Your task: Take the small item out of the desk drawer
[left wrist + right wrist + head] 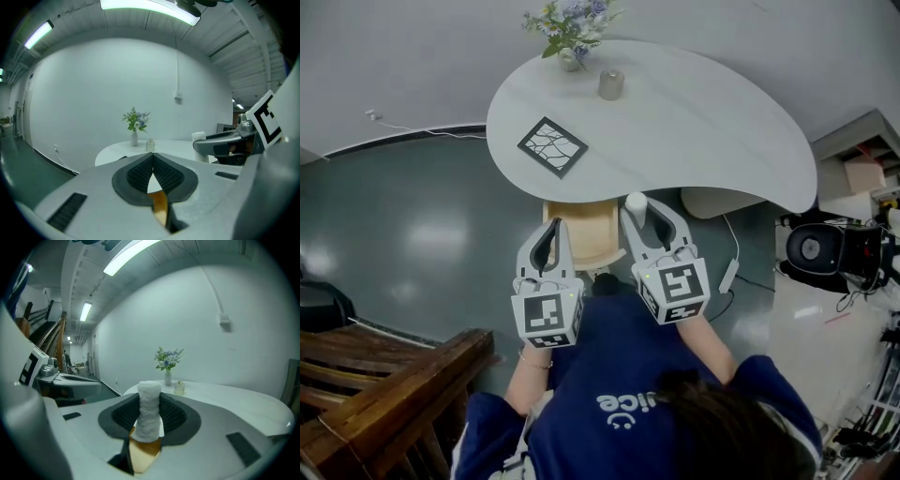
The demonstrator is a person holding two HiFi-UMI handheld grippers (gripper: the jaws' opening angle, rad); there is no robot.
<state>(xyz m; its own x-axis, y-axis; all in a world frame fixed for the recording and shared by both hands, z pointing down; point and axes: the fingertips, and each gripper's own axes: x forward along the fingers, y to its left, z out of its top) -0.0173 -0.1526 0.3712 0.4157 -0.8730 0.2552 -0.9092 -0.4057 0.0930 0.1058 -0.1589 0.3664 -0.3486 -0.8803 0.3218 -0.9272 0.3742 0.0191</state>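
A small rolled white towel point(636, 203) stands upright between the pads of my right gripper point(645, 214), which is shut on it just above the open light-wood drawer point(592, 239) under the front edge of the white desk point(694, 122). In the right gripper view the towel point(149, 411) fills the gap of the right gripper point(150, 404), with the drawer's wood point(143, 453) below it. My left gripper point(551, 230) hovers over the drawer's left side. Its jaws are shut with the tips touching and nothing between them, as the left gripper point(152, 159) shows in its own view.
On the desk stand a vase of flowers point(572, 28), a small jar point(611, 84) and a square black-and-white patterned tile point(552, 146). Dark wooden furniture point(384, 375) sits at the lower left. Equipment point(825, 248) and a cable with a white block point(729, 277) lie on the floor to the right.
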